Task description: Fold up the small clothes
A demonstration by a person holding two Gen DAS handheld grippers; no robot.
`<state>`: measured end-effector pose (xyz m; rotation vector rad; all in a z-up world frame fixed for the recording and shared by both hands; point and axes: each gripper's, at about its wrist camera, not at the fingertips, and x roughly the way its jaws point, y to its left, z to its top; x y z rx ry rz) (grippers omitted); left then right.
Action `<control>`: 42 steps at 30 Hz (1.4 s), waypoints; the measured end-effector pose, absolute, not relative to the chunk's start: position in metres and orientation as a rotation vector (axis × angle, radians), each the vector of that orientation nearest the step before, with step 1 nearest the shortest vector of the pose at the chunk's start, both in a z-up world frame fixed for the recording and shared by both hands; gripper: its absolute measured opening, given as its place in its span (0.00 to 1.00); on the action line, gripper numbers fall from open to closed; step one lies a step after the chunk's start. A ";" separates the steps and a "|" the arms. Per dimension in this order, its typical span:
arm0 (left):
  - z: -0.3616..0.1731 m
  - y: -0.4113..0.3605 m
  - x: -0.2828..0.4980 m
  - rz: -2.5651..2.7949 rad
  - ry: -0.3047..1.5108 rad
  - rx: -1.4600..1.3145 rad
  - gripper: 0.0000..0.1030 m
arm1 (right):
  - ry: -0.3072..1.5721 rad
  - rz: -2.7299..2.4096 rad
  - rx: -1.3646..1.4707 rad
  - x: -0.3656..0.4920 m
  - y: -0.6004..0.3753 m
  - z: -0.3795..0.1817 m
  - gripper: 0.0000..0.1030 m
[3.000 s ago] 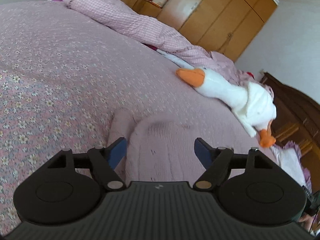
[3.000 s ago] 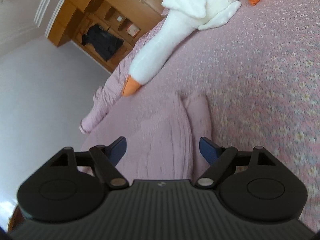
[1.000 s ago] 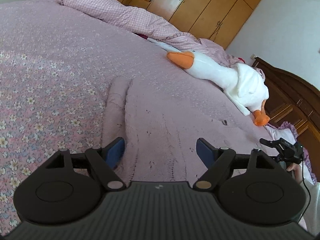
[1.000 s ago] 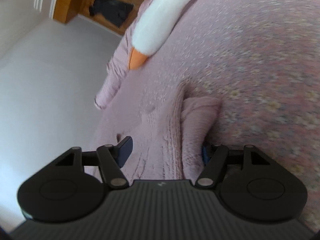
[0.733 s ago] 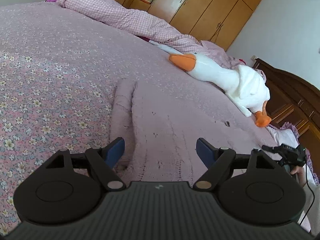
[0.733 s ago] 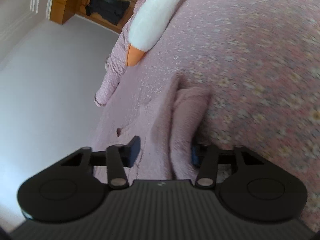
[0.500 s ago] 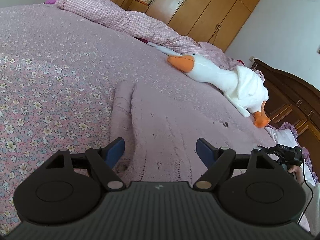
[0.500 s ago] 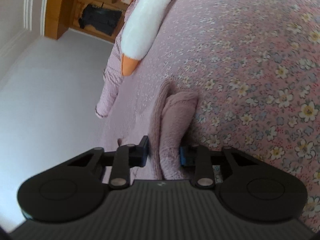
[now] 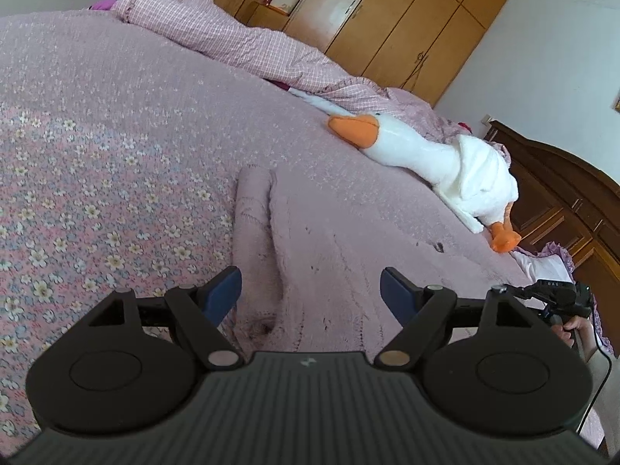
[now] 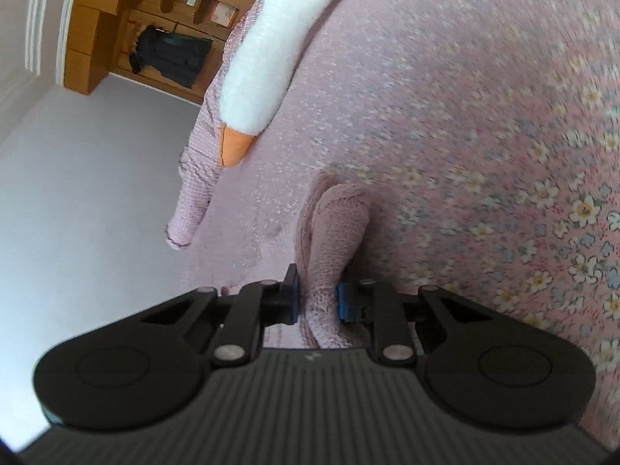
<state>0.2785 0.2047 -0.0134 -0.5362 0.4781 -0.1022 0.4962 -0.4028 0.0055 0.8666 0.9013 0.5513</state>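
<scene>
The right gripper [image 10: 317,297] pinches a fold of the pink sweater [image 10: 333,232] on the bed [image 10: 484,116]. The left gripper [image 9: 310,290] is spread wide over the sweater [image 9: 329,255], near a toy goose [image 9: 426,159].

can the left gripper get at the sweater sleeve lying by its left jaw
Probably yes. The left gripper is open over the pink knit sweater, and its sleeve lies flat and uncovered on the floral bedspread, just ahead.

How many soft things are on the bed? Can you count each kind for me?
White plush goose toy with orange beak: 1
Pink knitted sweater: 1
Pink checked quilt bunched along the far edge: 1
Total: 3
</scene>
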 end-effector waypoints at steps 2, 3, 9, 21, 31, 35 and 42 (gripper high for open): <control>-0.013 0.205 0.278 -0.108 0.481 -0.530 0.81 | 0.899 0.523 0.830 0.493 -0.396 0.017 0.20; -0.013 0.204 0.278 -0.109 0.485 -0.522 0.81 | 0.902 0.509 0.819 0.493 -0.391 0.021 0.20; -0.002 0.206 0.273 -0.112 0.466 -0.496 0.81 | 0.935 0.401 0.703 0.494 -0.359 0.056 0.20; 0.009 0.229 0.263 -0.099 0.420 -0.426 0.84 | 1.005 0.223 0.406 0.488 -0.265 0.127 0.19; 0.011 0.232 0.253 -0.102 0.411 -0.384 0.85 | 1.016 0.171 0.233 0.482 -0.189 0.149 0.19; 0.016 0.231 0.252 -0.110 0.394 -0.364 0.85 | 1.020 0.156 0.210 0.478 -0.168 0.156 0.19; 0.016 0.235 0.251 -0.102 0.396 -0.381 0.85 | 1.011 0.098 0.215 0.470 -0.134 0.160 0.19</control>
